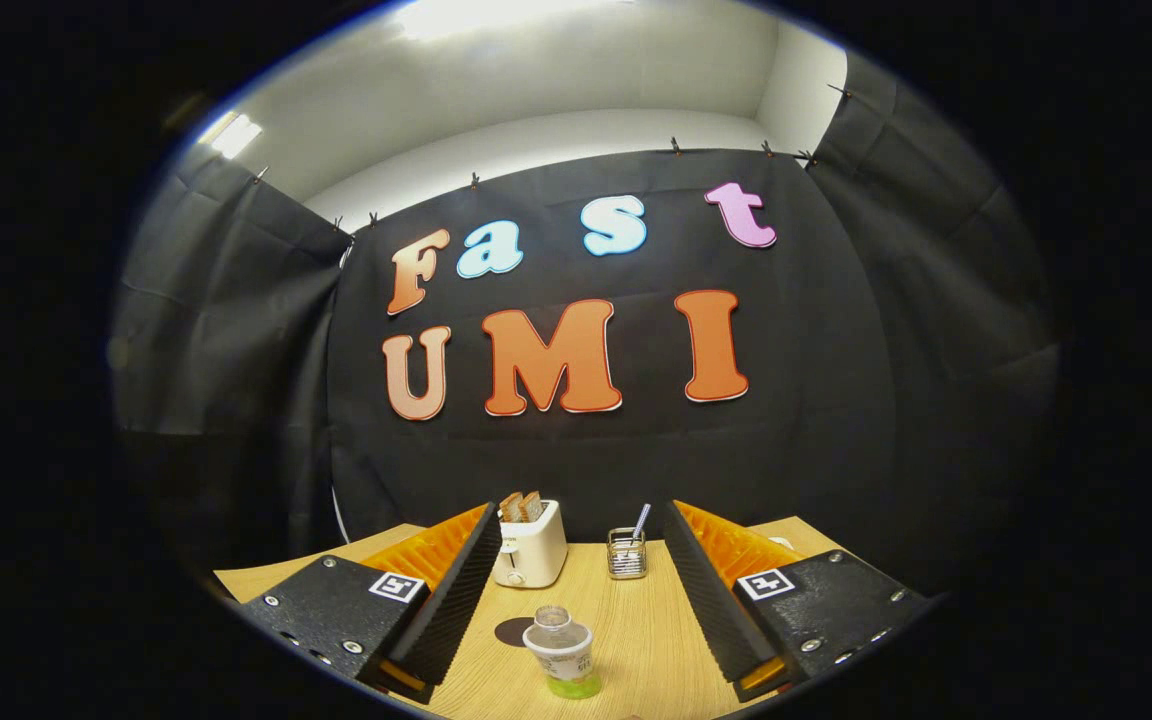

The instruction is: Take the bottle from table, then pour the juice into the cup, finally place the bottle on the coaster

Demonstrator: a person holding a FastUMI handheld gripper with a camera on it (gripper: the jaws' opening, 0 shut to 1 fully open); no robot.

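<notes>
**Open gripper held above a juice bottle on a wooden table**

While nothing is held between them, the two fingers of the gripper are spread wide apart, and a broad strip of bare wooden table is seen in the gap. Each finger is angled inward toward the far end, with a ridged inner face turned to the gap. Neither finger is touching anything.

Open room is found between the fingers and just ahead of them, where the tabletop is left clear up to the far edge. That far edge is met by the black cloth wall of the booth, so little space is left behind the objects standing there. The table's left and right corners are seen just outside each finger.

Near the far edge, a cream toaster with two slices of bread in its slots is placed close to the left finger's tip. A small wire holder with a straw-like stick leaning in it is set nearer the right finger, apart from the toaster. Both are well beyond the bottle.

Between the fingers, nearer the left one, the bottle is standing upright on the table. It is seen from above: a clear narrow neck, a pale label round the body, and green liquid at the base. Whether a cap is on cannot be told. Just behind it to the left, a dark round coaster is lying flat, partly hidden by the left finger.
</notes>
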